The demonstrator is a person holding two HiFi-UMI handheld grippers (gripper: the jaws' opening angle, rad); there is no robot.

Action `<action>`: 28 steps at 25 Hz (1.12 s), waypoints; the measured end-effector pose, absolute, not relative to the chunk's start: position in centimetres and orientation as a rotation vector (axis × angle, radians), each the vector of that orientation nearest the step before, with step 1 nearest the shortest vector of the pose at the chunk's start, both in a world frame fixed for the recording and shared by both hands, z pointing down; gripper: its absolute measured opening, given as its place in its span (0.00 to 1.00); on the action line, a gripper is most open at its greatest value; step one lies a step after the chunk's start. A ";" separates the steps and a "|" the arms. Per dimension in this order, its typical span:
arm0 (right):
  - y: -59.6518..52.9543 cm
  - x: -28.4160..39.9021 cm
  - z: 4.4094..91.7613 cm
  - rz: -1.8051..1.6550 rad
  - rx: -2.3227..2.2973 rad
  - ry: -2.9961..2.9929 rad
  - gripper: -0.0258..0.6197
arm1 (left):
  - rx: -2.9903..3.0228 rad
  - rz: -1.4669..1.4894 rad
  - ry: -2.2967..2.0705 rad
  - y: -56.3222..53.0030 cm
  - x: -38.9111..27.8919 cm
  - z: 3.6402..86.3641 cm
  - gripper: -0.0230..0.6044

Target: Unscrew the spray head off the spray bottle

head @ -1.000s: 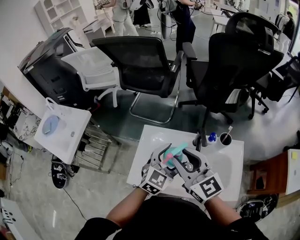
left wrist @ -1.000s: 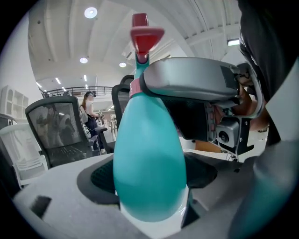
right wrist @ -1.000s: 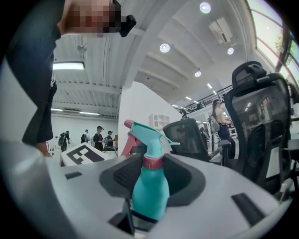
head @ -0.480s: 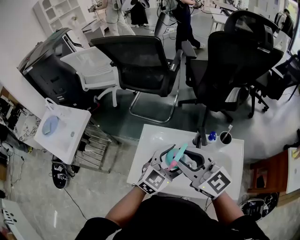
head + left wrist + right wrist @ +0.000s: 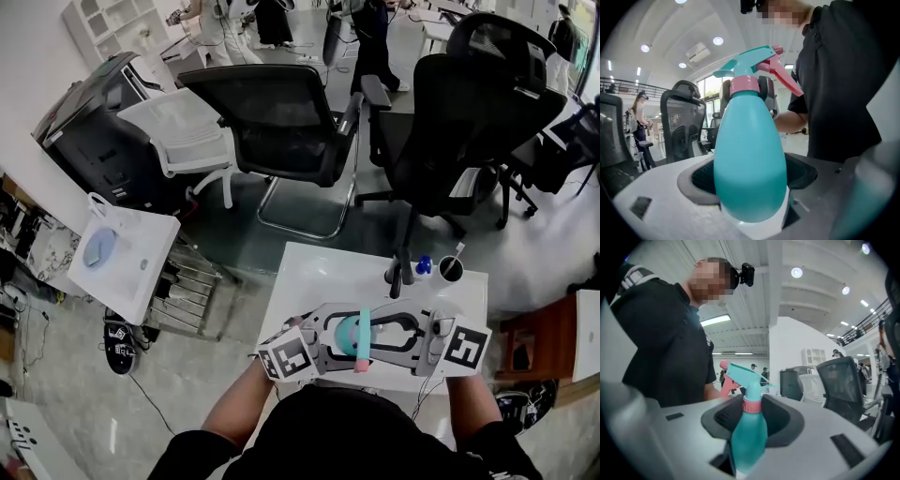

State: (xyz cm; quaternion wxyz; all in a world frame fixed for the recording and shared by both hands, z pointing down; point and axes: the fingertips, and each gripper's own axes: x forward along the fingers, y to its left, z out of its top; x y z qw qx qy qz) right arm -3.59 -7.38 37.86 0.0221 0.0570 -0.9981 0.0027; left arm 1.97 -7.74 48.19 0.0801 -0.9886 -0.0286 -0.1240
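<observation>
Left gripper (image 5: pixel 750 187) jaws clamp the bottle (image 5: pixel 749 150); right gripper (image 5: pixel 752 409) jaws pinch its spray head (image 5: pixel 743 376).

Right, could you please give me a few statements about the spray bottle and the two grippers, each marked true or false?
1. The left gripper grips the teal spray bottle round its body. True.
2. The spray head is already off the bottle. False: it still sits on the neck.
3. The bottle stands on the white table. False: both grippers hold it up above the table.
4. The right gripper has its jaws at the pink collar. True.
5. The trigger is blue. False: it is pink.
</observation>
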 end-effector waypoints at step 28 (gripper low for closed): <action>-14.0 -3.0 40.3 0.071 1.073 -2.948 0.30 | -2.954 -0.555 0.813 -15.2 0.5 51.8 0.70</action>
